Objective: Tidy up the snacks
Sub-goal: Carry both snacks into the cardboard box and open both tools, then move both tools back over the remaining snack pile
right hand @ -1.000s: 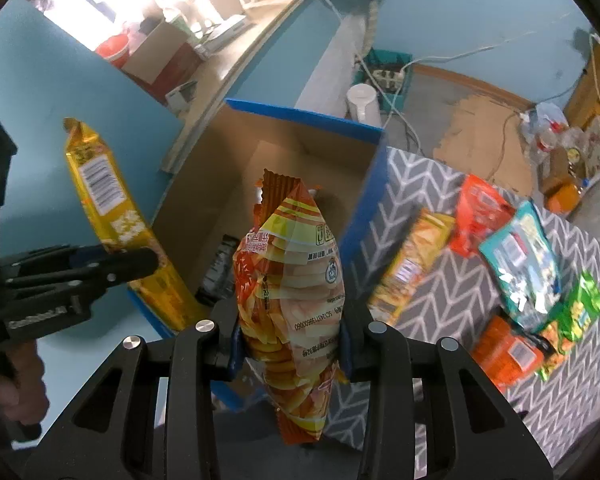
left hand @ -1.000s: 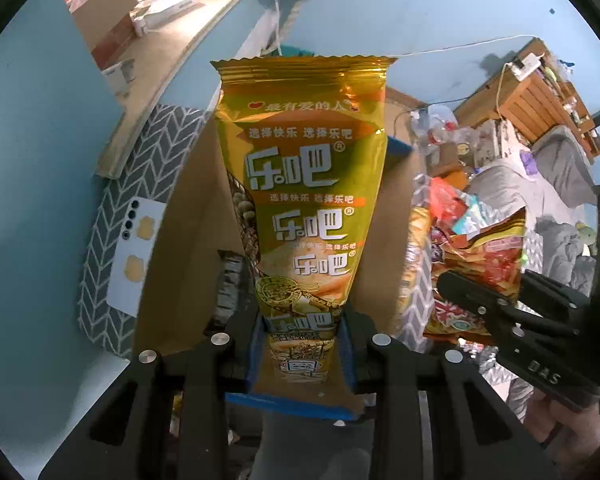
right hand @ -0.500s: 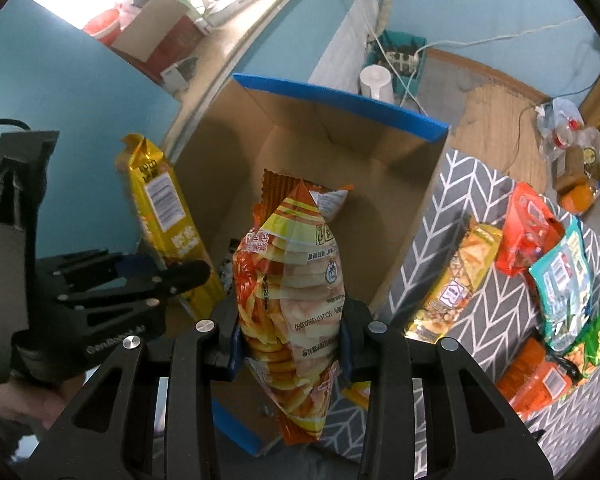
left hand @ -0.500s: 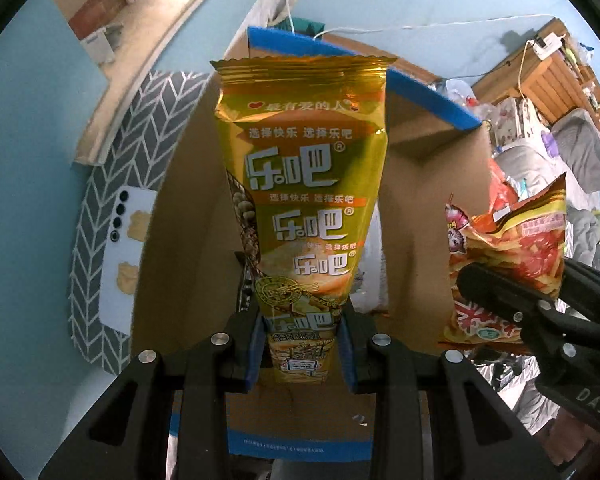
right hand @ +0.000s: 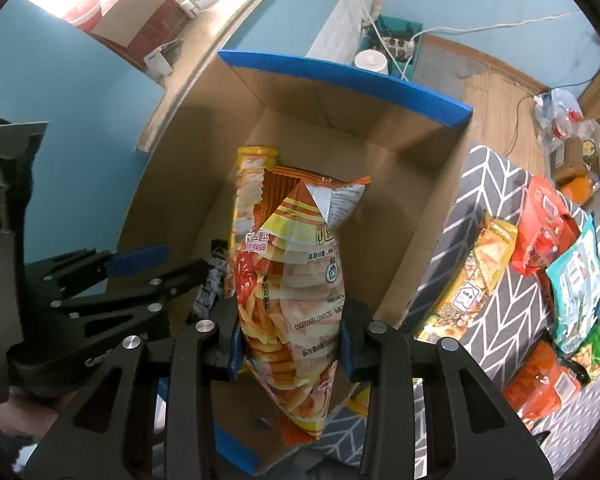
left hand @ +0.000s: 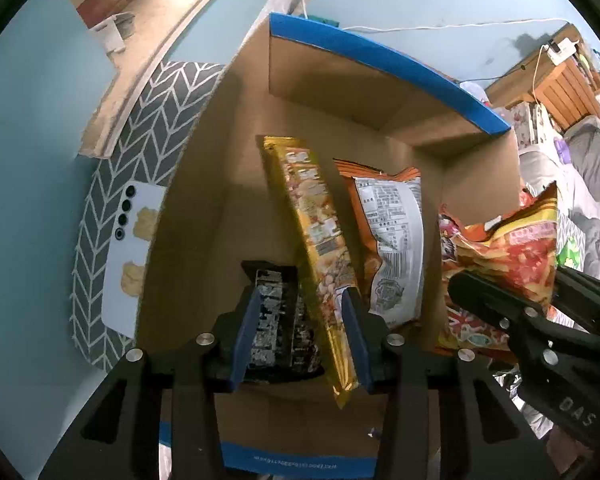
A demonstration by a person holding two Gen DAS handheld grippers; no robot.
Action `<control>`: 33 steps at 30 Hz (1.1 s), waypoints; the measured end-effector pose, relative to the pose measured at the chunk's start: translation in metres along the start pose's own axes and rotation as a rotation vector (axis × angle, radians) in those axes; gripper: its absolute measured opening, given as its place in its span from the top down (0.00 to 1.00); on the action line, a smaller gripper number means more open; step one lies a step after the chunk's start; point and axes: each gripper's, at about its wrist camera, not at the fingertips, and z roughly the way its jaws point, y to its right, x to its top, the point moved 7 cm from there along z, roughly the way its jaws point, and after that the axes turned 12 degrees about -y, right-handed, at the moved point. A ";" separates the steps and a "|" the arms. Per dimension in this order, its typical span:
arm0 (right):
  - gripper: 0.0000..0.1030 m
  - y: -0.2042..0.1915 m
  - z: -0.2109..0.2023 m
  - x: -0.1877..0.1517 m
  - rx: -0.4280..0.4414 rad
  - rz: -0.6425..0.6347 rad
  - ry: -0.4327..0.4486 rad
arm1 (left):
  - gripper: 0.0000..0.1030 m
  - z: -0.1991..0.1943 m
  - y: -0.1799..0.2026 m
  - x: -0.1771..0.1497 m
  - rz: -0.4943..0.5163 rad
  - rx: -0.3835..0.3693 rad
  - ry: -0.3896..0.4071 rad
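A cardboard box [left hand: 340,80] with blue-taped flaps stands open below both grippers. My left gripper [left hand: 300,320] is open over the box; the yellow snack bag [left hand: 312,240] leans loose between its fingers, tilted inside the box beside an orange-and-white bag [left hand: 392,240] and a black pack [left hand: 276,312]. My right gripper [right hand: 288,336] is shut on an orange fries bag [right hand: 292,280], held above the box [right hand: 340,76]. The left gripper also shows in the right wrist view [right hand: 140,268], and the yellow bag [right hand: 248,184] stands behind the fries bag.
Several snack bags [right hand: 556,240] lie on a grey chevron cloth [right hand: 500,320] right of the box. A white phone [left hand: 132,264] lies on the cloth left of the box. A blue wall and a shelf ledge [left hand: 140,64] are behind.
My left gripper opened and let go of the yellow bag, which dropped and tipped into the box. Both grippers moved forward over the box.
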 end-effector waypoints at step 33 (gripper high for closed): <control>0.30 0.055 -0.056 -0.040 -0.071 0.130 0.084 | 0.47 -0.027 0.061 -0.042 0.031 -0.028 0.014</control>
